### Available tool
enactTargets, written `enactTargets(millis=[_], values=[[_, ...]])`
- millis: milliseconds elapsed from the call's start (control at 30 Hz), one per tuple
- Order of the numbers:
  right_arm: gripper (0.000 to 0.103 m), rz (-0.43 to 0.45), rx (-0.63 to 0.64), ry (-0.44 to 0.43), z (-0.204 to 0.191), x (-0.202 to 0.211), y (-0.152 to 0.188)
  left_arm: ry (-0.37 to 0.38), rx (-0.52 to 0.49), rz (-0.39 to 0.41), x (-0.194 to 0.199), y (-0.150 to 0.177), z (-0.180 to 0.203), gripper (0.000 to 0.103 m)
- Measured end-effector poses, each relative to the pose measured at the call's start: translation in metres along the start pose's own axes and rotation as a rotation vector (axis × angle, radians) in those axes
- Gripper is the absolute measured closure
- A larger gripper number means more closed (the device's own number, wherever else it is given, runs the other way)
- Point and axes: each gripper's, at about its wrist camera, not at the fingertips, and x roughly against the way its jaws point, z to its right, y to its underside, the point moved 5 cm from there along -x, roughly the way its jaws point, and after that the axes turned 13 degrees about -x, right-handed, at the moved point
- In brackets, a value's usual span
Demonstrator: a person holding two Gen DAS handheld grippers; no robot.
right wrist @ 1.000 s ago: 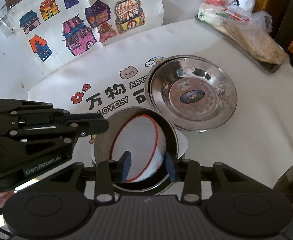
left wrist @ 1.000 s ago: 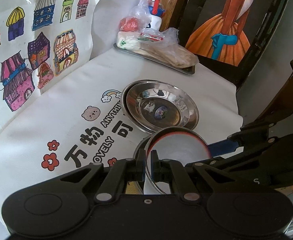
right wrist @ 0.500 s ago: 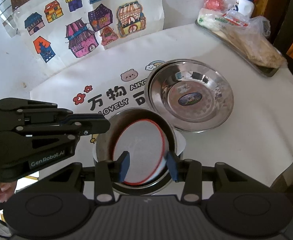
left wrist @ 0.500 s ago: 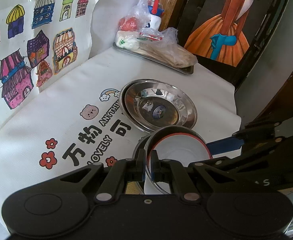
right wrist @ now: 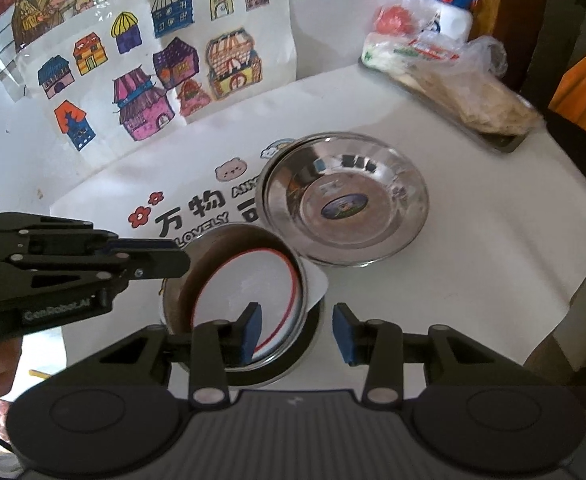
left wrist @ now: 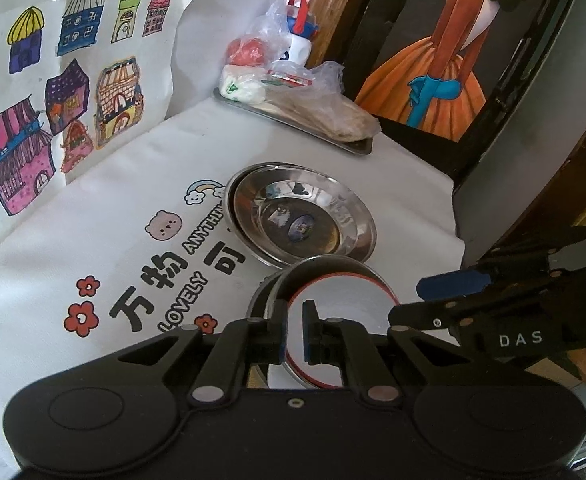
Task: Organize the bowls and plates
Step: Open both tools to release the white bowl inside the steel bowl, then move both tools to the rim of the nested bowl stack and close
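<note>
Opening left jaws straddle the round red-rimmed white bowl (left wrist: 341, 312); right jaws gape, shiny steel plates (right wrist: 345, 208) beyond

Bare tablecloth (right wrist: 473, 280) right of steel plates (right wrist: 345, 204); tray (right wrist: 501, 140) behind.

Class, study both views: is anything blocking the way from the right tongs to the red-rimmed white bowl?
Nothing visible blocks them. The open right tongs straddle the near edge of the white bowl, which sits inside the steel bowl. The left tongs, jaws opening, have the opposite rim between them.
</note>
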Motion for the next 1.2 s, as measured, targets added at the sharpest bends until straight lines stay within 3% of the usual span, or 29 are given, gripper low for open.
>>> enactTargets(millis=[367, 733, 1033, 1200], values=[[0.056, 0.095, -0.022, -0.052, 0.008, 0.012, 0.004, -0.009, 0.009, 0.031, 0.008, 0.0, 0.002, 0.086], [0.036, 0.177, -0.041, -0.094, 0.012, 0.027, 0.014, -0.028, 0.004, 0.065, 0.021, 0.001, 0.006, 0.07], [0.024, 0.214, -0.068, -0.128, 0.02, 0.039, 0.019, -0.043, 0.009, 0.088, 0.026, 0.001, 0.007, 0.05], [0.014, 0.227, -0.103, -0.167, 0.026, 0.041, 0.021, -0.061, 0.013, 0.105, 0.031, 0.002, 0.004, 0.033]])
